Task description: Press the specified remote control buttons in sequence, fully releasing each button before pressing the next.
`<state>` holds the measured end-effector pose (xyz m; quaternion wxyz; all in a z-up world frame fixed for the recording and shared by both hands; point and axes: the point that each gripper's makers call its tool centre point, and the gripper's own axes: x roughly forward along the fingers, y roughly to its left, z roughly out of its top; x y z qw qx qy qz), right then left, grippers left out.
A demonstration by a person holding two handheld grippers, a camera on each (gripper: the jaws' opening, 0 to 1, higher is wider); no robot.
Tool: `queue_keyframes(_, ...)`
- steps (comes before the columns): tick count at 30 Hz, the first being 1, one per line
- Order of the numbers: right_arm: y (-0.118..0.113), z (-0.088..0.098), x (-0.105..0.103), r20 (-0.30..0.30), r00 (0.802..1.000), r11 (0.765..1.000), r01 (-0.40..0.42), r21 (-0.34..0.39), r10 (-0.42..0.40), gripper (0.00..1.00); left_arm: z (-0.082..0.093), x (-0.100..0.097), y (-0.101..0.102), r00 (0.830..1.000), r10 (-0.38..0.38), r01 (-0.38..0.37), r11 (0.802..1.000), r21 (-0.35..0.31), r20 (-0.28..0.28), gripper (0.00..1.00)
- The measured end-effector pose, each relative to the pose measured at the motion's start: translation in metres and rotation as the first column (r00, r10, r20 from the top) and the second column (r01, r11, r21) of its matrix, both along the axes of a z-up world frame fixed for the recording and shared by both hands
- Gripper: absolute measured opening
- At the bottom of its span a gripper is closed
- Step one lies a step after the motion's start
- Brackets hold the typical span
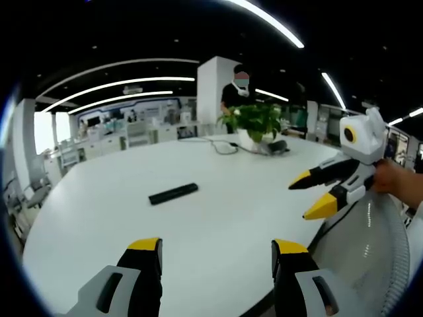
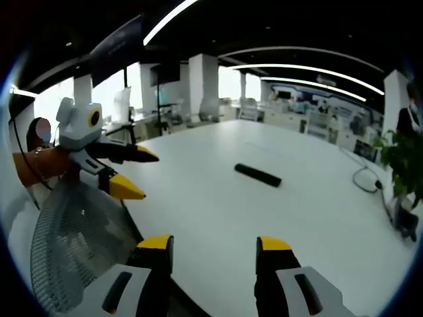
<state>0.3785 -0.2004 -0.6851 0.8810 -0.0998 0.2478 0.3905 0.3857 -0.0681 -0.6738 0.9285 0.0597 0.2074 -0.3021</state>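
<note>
The black remote (image 1: 173,193) lies flat on the white table (image 1: 218,218), well ahead of the left gripper (image 1: 217,253) and a little left of its wide, empty jaws. The right gripper (image 2: 207,251) also has wide, empty jaws, the remote ahead and slightly to their right. A potted plant (image 1: 254,122) stands beyond, a mesh chair (image 2: 79,244) at the table's edge.
</note>
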Motion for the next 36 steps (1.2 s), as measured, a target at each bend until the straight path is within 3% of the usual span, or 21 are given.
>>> queue_keyframes(36,-0.0020,-0.0001,0.0066,-0.007,1.000,1.000,0.016,-0.005,-0.016,0.46,-0.0030,0.0048,0.0051,1.000,0.021,-0.021,1.000,0.016,-0.021,0.70)
